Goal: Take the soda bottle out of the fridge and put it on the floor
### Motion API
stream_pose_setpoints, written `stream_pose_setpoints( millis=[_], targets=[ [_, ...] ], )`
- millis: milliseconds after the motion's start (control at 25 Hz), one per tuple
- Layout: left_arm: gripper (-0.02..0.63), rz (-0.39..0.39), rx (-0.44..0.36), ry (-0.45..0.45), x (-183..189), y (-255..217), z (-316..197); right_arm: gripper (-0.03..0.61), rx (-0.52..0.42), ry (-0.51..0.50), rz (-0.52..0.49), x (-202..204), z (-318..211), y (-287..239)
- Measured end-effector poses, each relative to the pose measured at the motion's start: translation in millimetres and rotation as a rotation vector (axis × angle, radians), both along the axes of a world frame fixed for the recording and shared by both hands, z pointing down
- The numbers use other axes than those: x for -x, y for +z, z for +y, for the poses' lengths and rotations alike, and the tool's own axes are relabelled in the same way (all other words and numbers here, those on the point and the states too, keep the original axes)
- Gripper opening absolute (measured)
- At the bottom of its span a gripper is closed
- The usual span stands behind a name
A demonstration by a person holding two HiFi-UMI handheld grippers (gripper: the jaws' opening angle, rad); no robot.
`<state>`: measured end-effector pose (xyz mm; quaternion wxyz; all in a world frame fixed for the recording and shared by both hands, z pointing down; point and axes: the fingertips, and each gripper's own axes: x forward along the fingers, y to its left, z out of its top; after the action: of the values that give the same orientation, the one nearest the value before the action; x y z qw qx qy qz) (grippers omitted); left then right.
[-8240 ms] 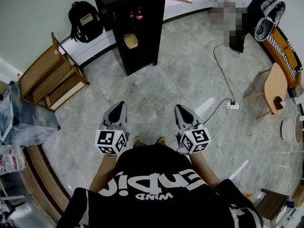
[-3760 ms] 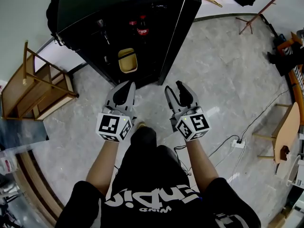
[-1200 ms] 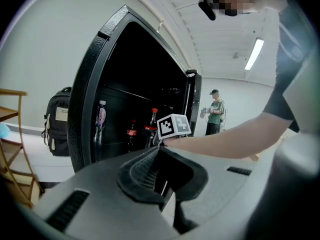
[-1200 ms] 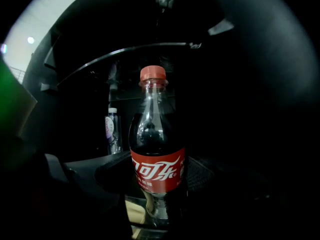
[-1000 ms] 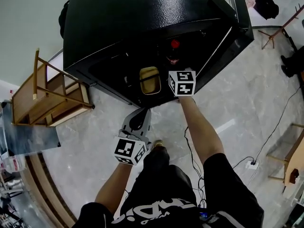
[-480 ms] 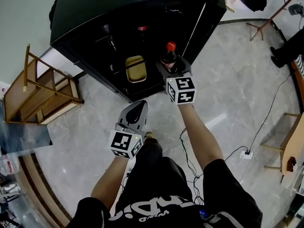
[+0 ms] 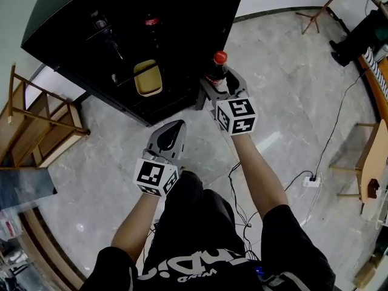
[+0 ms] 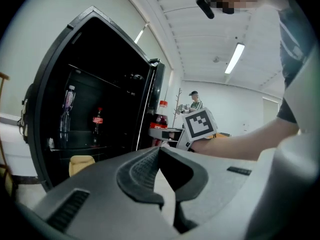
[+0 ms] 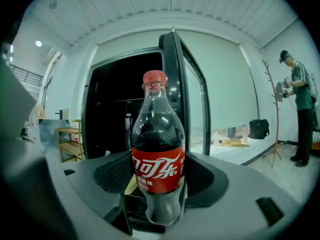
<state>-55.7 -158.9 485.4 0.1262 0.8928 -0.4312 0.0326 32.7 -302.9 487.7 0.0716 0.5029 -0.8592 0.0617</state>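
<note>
A dark soda bottle [image 7: 216,70] with a red cap and red label [image 9: 157,170] stands upright between the fingers of my right gripper [image 7: 218,82], which is shut on its lower body [image 9: 157,181]. It hangs in the air just outside the black fridge [image 7: 66,17], by the open door's edge [image 9: 173,89]. Lower left of it, my left gripper [image 7: 173,128] is over the floor with its jaws shut and nothing in them [image 8: 160,151]. From the left gripper view, the right gripper and bottle [image 8: 161,118] show in front of the fridge.
Inside the fridge stand a second soda bottle [image 7: 150,22], a clear bottle [image 8: 67,109] and a yellow container [image 7: 148,77]. A wooden shelf [image 7: 36,126] is at the left. A power strip with cable [image 7: 312,180], a chair [image 7: 371,153] and a person [image 9: 300,96] are at the right.
My right gripper has drawn back out of the fridge with the soda bottle in it, toward me and slightly right. The left gripper has hardly moved.
</note>
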Motion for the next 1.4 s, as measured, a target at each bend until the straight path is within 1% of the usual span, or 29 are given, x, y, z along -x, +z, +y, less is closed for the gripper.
stream_pose_setpoints(
  millis=[280, 520, 720, 1040, 1240, 1400],
  targets=[
    [0.006, -0.010, -0.025, 0.077, -31, 71, -10, 0.316, -0.015, 0.093, -0.005, -65, 12, 62],
    [0.006, -0.015, -0.063, 0.151, -64, 142, -12, 0.316, -0.041, 0.142, -0.015, -104, 26, 127],
    [0.006, -0.022, -0.097, 0.211, -88, 199, -8, 0.316, -0.061, 0.155, -0.031, -127, 40, 181],
    [0.006, -0.034, -0.126, 0.310, -113, 286, 9, 0.316, -0.074, 0.165, -0.015, -144, 63, 265],
    [0.006, -0.027, -0.114, 0.361, -124, 323, 24, 0.316, -0.068, 0.186, -0.010, -157, 83, 304],
    [0.006, -0.027, -0.106, 0.374, -129, 341, 36, 0.316, -0.056, 0.211, -0.017, -173, 100, 330]
  ],
)
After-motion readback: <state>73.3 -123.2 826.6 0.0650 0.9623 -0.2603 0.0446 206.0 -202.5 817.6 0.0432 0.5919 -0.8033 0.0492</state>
